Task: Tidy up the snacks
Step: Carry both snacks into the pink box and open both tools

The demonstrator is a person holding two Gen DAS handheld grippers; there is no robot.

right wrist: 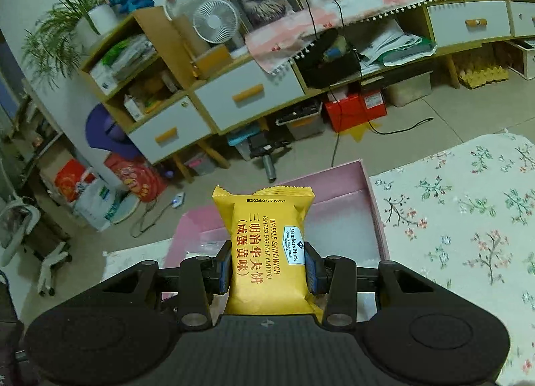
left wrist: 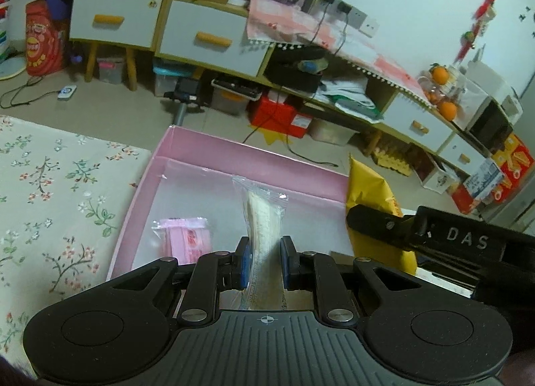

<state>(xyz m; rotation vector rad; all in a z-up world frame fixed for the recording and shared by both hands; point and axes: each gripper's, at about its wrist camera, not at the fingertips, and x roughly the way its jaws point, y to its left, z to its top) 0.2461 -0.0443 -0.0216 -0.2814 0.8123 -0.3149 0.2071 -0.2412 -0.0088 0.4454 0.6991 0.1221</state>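
floral cloth [left wrist: 60, 185] under pink box [left wrist: 254, 158]; left fingers [left wrist: 241, 264] clamp clear wafer pack [left wrist: 264, 218], right fingers [right wrist: 223, 270] clamp yellow waffle pack [right wrist: 267, 245].

A pink box [left wrist: 187, 152] is seen beside a cream cloth [left wrist: 60, 185] patterned with flowers. In the box, a pink packet [left wrist: 187, 235] is shown; over it, a yellow pack [right wrist: 264, 245] printed red.

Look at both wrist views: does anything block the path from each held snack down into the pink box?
Nothing visible does. The right gripper holds the yellow waffle sandwich pack above the open pink box. The left gripper holds a clear-wrapped snack over bare floor beside a pink-wrapped snack.
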